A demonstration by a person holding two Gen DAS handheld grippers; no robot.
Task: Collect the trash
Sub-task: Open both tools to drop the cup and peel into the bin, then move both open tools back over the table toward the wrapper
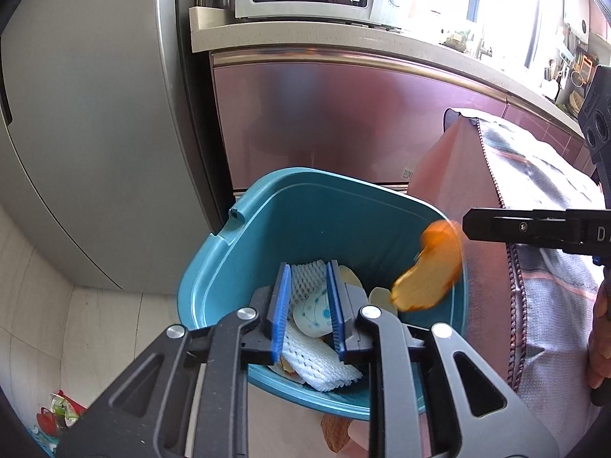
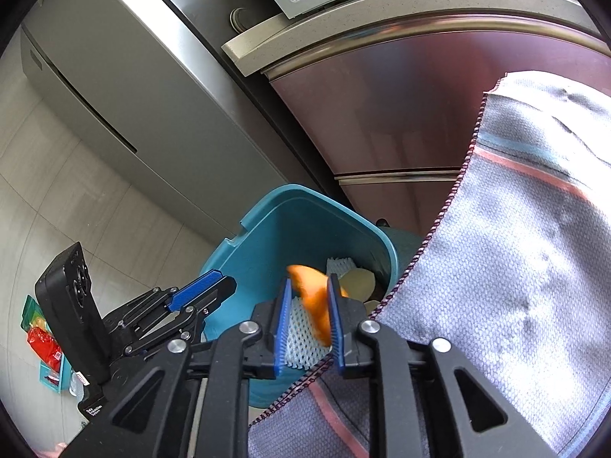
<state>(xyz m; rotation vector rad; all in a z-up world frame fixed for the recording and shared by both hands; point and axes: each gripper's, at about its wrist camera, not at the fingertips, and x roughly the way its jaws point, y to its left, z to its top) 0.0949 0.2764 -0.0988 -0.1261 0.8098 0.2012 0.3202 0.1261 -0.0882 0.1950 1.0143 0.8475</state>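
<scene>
A: Start with the big things. What fills the frame?

B: The steel fridge (image 1: 88, 122) takes the left half of the left wrist view, and the grey striped cloth (image 2: 515, 259) fills the right side of the right wrist view. At lower centre of both sits the teal bin (image 1: 236, 267), already holding white foam netting (image 1: 305, 278) and pale peel pieces (image 1: 349, 276).

A: And the step in hand?

B: I'd judge it to be the drop. An orange peel (image 1: 427, 278) shows blurred at centre right of the left wrist view, inside the bin's rim and clear of the black finger above it, so it looks to be falling in.

A: The fingers?

B: The right gripper (image 2: 308, 328) stands with its jaws a little apart; the peel lies in line with the gap, but the pads do not seem to press on it. The left gripper (image 1: 307, 305) also has a narrow gap, with nothing clamped; only the bin's contents show through.

A: What next?

B: Probably more rubbish. Colourful wrappers (image 2: 42, 339) lie on the floor at the lower left of the right wrist view. Reaching them calls for pulling back from the bin and opening wider.
</scene>
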